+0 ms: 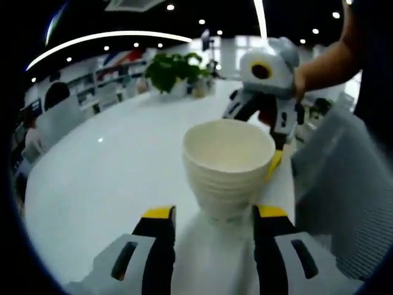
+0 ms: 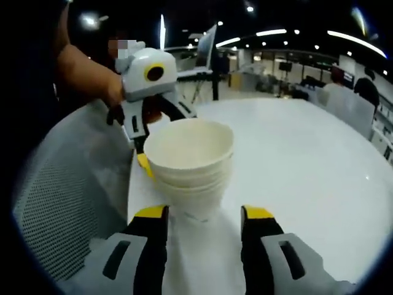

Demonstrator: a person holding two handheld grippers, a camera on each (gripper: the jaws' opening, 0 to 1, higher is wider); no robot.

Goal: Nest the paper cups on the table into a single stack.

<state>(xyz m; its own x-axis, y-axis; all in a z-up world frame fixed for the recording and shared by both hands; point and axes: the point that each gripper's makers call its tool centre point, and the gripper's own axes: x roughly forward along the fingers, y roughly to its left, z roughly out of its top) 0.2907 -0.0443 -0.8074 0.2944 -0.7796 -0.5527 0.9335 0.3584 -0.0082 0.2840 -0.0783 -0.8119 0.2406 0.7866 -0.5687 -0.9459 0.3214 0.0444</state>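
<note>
So in the left gripper view, the left gripper [image 1: 212, 216] sits closest to the camera, its yellow-tipped jaws spread wide with bare gap between them, holding nothing. Just past those tips stands the stack of paper cups [image 1: 228, 166], upright, several nested rims visible down its side, mouth open and empty as far as I can see. It sits on the white table [image 1: 110, 178] right near the table edge, next to a grey mesh chair back [image 1: 344, 196] that's pushed up against that edge. Behind the stack is the right gripper [image 1: 277, 153], with a yellow tip poking out just beside the cups; can't tell if it actually touches them. A person's forearm [image 1: 325, 61] comes in behind it. Far across the table there's a potted plant [image 1: 175, 70] near the far edge.

The right gripper view has the same deal flipped: the right gripper's [image 2: 204, 216] own jaws are up front, wide apart, gripping nothing. The cup stack [image 2: 191, 163] stands just beyond them, and the left gripper [image 2: 144, 153] is on the far side of it, one yellow tip right by the rim. The mesh chair [image 2: 67, 203] runs along the table edge [image 2: 132, 184], and more white table stretches off behind.
</note>
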